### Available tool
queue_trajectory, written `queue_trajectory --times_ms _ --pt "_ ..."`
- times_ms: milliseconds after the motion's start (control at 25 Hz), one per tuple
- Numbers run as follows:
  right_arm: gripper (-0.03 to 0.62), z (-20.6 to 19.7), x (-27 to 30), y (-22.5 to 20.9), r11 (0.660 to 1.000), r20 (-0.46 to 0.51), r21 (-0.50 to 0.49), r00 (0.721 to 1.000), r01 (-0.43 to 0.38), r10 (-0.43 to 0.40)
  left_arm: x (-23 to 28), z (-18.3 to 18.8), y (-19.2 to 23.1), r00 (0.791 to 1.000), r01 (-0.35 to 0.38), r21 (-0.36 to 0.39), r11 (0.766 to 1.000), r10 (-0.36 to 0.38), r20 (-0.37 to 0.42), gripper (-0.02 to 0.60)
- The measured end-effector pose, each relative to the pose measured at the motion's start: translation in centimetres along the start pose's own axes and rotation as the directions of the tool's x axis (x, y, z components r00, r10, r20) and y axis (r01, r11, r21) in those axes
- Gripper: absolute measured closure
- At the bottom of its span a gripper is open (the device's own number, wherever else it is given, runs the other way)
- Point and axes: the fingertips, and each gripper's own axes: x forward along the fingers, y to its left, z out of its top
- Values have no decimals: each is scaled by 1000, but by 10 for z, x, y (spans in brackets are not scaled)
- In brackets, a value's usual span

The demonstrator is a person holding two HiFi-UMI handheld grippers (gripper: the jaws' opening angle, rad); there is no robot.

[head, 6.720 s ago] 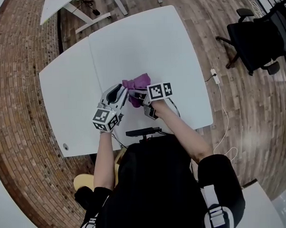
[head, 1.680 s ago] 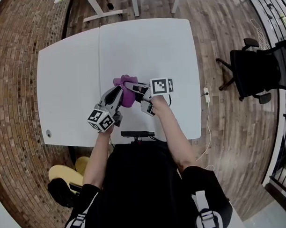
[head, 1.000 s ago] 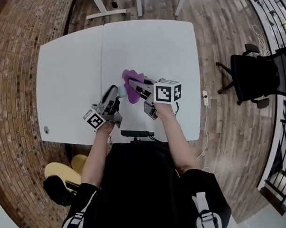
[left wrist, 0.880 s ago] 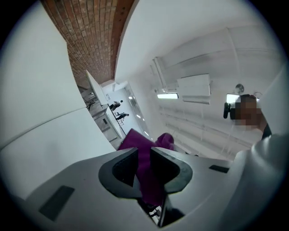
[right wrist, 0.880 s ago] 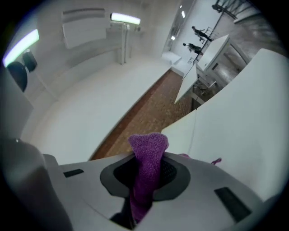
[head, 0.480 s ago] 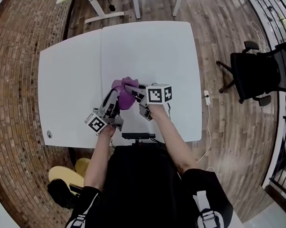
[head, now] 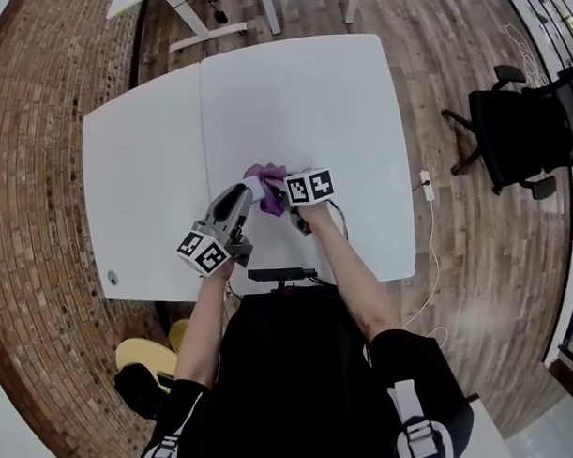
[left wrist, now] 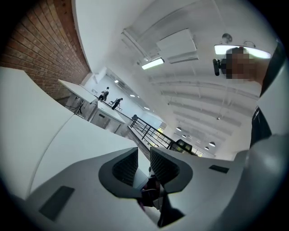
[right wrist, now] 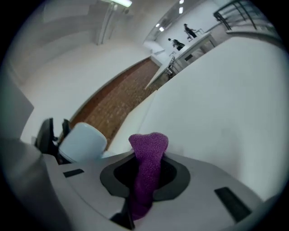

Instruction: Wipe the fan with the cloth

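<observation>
The table [head: 291,92] is filling the head view's upper middle. Toward its lower edge the left gripper [head: 249,190] is sitting left of the right gripper [head: 283,197], the cloth [head: 266,177] lying between them. In the right gripper view the fan [right wrist: 83,142] is sitting left of the cloth. A chair [head: 522,121] is standing far right.

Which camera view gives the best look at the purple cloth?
The right gripper view: the purple cloth sits large and sharp, clamped in the right gripper. The head view shows only a small purple patch; the left gripper view shows almost none of it.
</observation>
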Motion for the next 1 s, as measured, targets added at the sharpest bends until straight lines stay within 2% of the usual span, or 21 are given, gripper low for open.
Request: queue_trajectory --times_ms 120,240,280,320,360,400,440,480,520,560,600,640,720,800,880,1000 --pt "537 -15 13 -20 975 -128 -180 979 134 -159 1 -6 1 1000 -10 21 1000 10 -16 502" --pt "537 -16 16 -28 924 -203 -332 942 192 -268 2 -8 2 1000 -13 14 1000 13 -6 502" --pt "536 -15 14 -30 888 -223 -403 917 221 -330 1 -8 3 1000 -24 -5 1000 24 -3 502" --pt "536 -11 7 -35 831 -226 -487 881 268 -416 0 -8 5 999 -43 -43 998 43 0 502" --pt "536 -3 -2 -40 759 -200 -567 840 320 -504 -2 -7 8 998 -63 -101 993 64 9 502" --pt "537 10 -8 -41 707 -160 -615 823 349 -546 -4 -6 11 996 -78 -171 982 83 24 502" --pt "537 22 -8 -34 716 -134 -613 850 333 -510 -7 -4 14 994 -85 -242 967 98 44 502" --pt "537 31 -3 -18 786 -132 -562 910 258 -393 -8 -2 16 992 -83 -301 950 107 63 502" --pt "537 37 5 2 866 -142 -482 964 133 -227 -9 -1 18 991 -74 -349 934 109 83 502" --pt "537 36 11 21 916 -159 -401 985 1 -71 -9 -1 19 989 -59 -389 919 106 102 502" --pt "536 32 13 32 935 -182 -344 983 -89 27 -9 -1 21 988 -42 -430 902 103 119 502" --pt "537 27 13 36 940 -204 -318 977 -121 57 -8 -2 22 986 -26 -469 883 100 133 501" --pt "537 17 7 34 948 -225 -308 974 -85 14 -7 -2 25 983 4 -534 845 93 156 499" --pt "537 11 1 32 962 -221 -271 975 -39 -23 -8 1 31 982 23 -567 823 87 166 499" --pt "537 1 -4 35 973 -223 -229 974 -15 -37 -13 4 38 986 16 -556 831 80 148 500" --pt "537 -22 -10 47 974 -256 -227 965 -1 -59 -18 8 50 995 -18 -461 887 59 75 500"
